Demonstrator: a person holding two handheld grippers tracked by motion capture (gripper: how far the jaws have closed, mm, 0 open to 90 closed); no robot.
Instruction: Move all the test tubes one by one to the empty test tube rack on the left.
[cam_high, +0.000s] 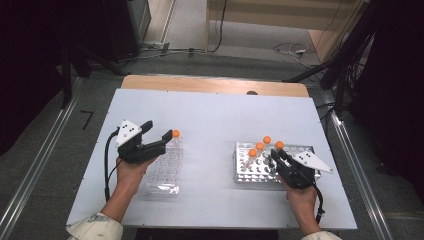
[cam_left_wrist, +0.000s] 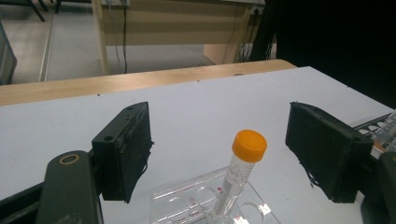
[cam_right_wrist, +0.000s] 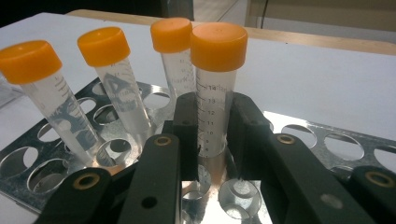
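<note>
The right hand-held gripper clamps an orange-capped tube standing in the metal rack on the counter, likely to lift it, while the left hand-held gripper hangs open around the lone tube in the clear plastic rack, apparently ready to receive.

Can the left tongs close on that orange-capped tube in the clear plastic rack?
Probably yes: the left tongs stand open with the orange-capped clear tube upright between the jaws, nothing blocking.
</note>
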